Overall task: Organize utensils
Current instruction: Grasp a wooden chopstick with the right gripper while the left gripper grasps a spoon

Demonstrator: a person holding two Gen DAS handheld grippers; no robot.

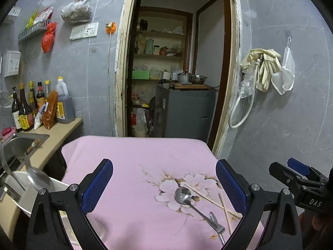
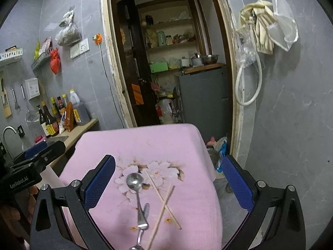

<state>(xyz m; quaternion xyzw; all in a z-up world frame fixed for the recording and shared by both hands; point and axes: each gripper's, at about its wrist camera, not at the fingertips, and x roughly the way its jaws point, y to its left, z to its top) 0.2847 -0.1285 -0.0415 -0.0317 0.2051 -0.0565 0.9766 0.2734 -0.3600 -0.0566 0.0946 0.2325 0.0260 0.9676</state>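
Note:
A pink flowered cloth [image 1: 129,166] covers the table. On it lies a metal spoon [image 1: 184,195] [image 2: 134,181], and a second metal utensil [image 1: 216,224] [image 2: 145,210] lies across its handle. Two wooden chopsticks [image 1: 210,200] [image 2: 164,205] lie crossed just to the right of it. My left gripper [image 1: 164,187] hangs open above the cloth, with the spoon near its right finger. My right gripper [image 2: 168,184] is open too, with the spoon and chopsticks between its fingers' lines and below them. Neither holds anything. Each gripper shows in the other's view: the right gripper [image 1: 297,179], the left gripper [image 2: 35,158].
A white container [image 1: 18,189] with a large metal spoon [image 1: 36,179] leaning in it stands left of the table. Beyond it are a steel sink [image 1: 18,145] and sauce bottles [image 1: 41,108] on the counter. An open doorway [image 1: 177,73] is behind, a grey wall on the right.

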